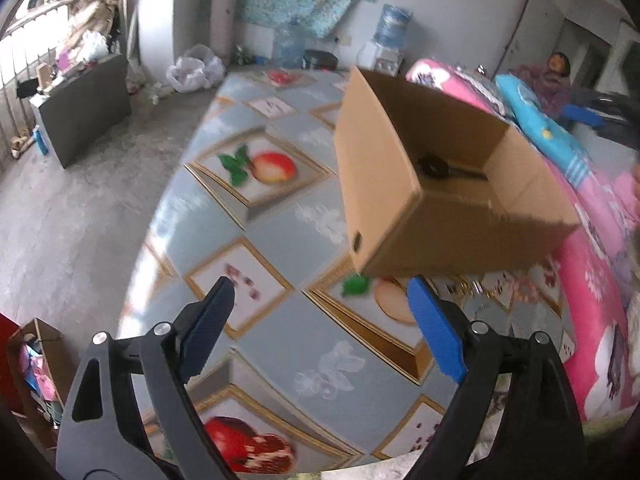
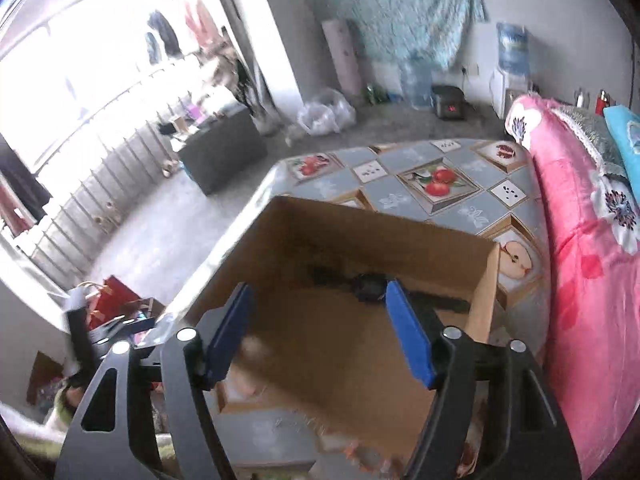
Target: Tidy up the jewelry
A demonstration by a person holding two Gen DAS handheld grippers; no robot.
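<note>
your left claw [image 1: 320, 296] sits closest in its own view, black arms with flat blue pads spread wide and nothing between them, hovering above the counter [image 1: 256, 240]. your right claw [image 2: 318, 300] is spread just as wide and holds nothing either; its pads frame the inside of the cardboard box [image 2: 360, 344].

that box is plain brown corrugated card, rectangular, open at the top, with a small dark hole low on one outer side in the left view. it stands on the counter's glossy cloth, printed with grey diamonds and gold-framed fruit pictures. inside, on the bare floor near the far wall, lies a black wristwatch [image 2: 370, 286]: a round dark face with a strap stretched flat to either side. it is blurred, so finer detail can't be made out.

a pink flowered blanket [image 2: 580, 280] bulges just beside the box on the right, with a turquoise pillow [image 1: 536, 120] further back. across the concrete floor stand a dark cabinet [image 1: 84, 108], a white plastic bag [image 1: 196, 68], and blue water jugs [image 1: 288, 46] against the wall.
</note>
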